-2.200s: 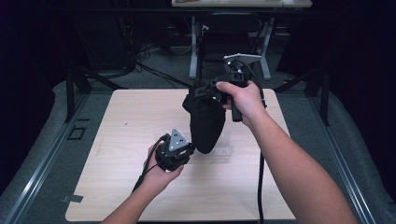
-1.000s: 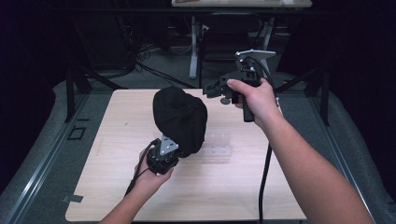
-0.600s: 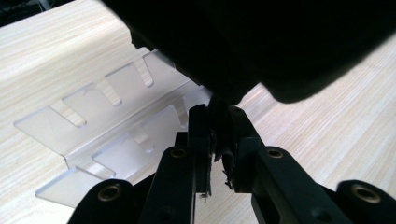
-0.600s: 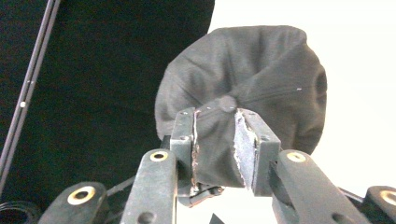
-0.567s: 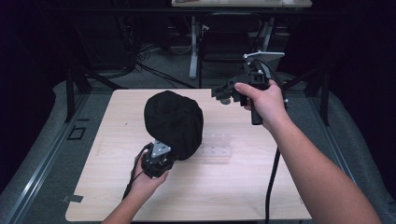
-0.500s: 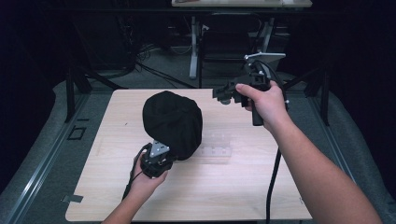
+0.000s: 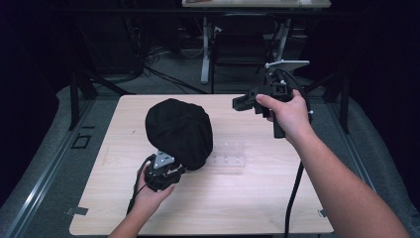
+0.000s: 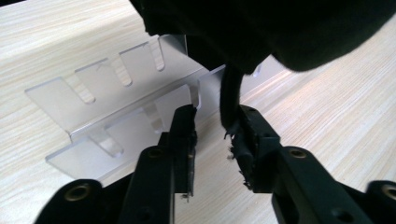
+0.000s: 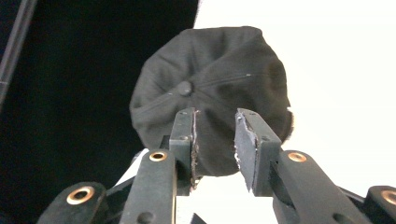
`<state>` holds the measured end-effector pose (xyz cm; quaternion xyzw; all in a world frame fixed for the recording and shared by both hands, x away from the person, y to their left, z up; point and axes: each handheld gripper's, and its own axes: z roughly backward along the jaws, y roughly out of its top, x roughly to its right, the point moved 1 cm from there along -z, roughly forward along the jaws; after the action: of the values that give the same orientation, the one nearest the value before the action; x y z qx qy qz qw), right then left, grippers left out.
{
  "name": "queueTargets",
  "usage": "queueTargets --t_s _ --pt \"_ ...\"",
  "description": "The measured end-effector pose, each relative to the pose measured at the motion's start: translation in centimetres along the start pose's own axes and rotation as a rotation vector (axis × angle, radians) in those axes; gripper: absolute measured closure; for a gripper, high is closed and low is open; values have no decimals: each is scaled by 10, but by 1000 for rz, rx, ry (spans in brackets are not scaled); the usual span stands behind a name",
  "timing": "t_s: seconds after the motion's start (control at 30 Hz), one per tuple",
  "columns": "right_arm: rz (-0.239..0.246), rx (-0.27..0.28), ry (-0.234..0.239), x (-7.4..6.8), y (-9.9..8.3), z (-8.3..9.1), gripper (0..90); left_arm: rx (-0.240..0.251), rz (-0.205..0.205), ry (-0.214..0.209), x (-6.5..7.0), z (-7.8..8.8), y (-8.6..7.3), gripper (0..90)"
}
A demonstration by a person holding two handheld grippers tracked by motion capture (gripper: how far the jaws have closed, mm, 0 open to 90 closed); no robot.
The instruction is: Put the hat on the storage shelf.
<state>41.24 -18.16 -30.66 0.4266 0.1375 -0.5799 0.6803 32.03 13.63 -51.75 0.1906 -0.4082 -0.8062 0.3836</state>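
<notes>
Black cap [image 7: 179, 131] at worktop [image 7: 99, 208] centre; left tool [image 8: 215, 135] just opening, released; right tool [image 7: 243, 103] released, raised near far edge.

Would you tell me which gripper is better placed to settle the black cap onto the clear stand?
Left. The left gripper sits at the cap edge, right over the stand; the right gripper hovers apart, empty.
</notes>
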Motion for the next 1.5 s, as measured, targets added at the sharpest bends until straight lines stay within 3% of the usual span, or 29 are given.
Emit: queueTargets --t_s 0.07,0.13,0.27,0.67,1.0,1.3,1.37,1.5 --pt "4 3 -9 1 -1 1 678 4 4 5 -1 1 -2 624" --pt "8 8 -20 2 -2 2 676 15 42 -1 0 2 -5 583" --pt "24 10 -53 3 -5 3 672 18 36 15 -4 6 -9 531" --pt "42 20 -151 16 -17 8 666 16 71 32 -19 26 -24 479" --pt "112 28 -274 19 -31 12 662 9 104 84 -36 39 -45 470" --pt "172 35 -369 25 -46 10 635 6 184 91 -46 37 -62 454" --pt "175 41 -370 27 -49 10 626 -8 173 96 -46 37 -64 451" --pt "173 44 -379 35 -56 8 597 -11 195 90 -47 33 -69 437"
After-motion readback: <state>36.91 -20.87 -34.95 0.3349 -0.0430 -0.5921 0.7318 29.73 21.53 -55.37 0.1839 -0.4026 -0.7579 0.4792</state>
